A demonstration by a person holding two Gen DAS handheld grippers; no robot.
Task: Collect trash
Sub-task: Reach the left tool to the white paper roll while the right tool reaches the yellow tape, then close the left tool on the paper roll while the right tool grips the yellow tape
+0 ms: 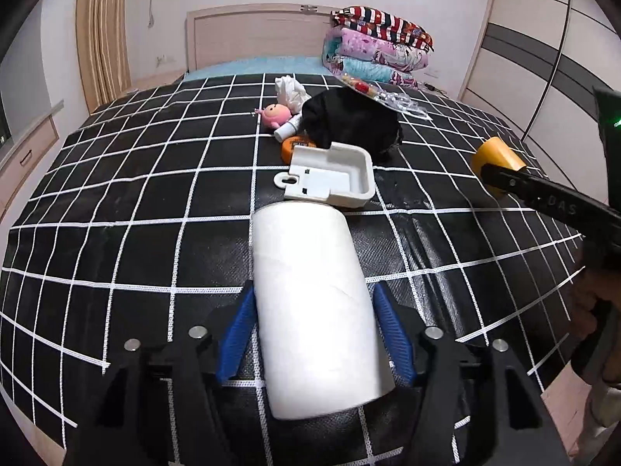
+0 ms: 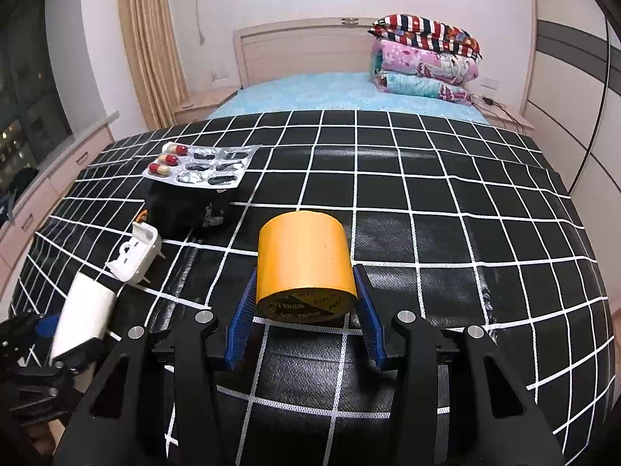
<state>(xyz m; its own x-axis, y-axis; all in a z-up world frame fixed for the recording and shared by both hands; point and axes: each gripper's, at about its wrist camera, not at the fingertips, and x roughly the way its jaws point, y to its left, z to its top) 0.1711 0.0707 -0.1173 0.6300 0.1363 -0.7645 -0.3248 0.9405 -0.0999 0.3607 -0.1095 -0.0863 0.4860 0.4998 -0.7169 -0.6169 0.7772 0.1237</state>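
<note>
A white paper roll [image 1: 310, 291] lies lengthwise on the black checked bed cover [image 1: 155, 213] between the blue pads of my left gripper [image 1: 313, 287]. The jaws stand open, with a thin gap at the roll's right side. That roll [image 2: 83, 310] also shows at the lower left of the right wrist view. My right gripper [image 2: 306, 272] is shut on a yellow tape roll [image 2: 302, 256], both pads pressing its sides. In the left wrist view the tape [image 1: 496, 153] appears at the right, with a black finger [image 1: 516, 184] against it.
Just beyond the paper roll lies a white plastic holder [image 1: 330, 174]. Behind it are a black bag [image 1: 353, 124], a pill blister pack [image 2: 202, 165], a pink doll [image 1: 275, 114], crumpled tissue [image 1: 291, 91] and an orange item [image 1: 297, 145]. Folded quilts [image 2: 423, 66] sit by the headboard.
</note>
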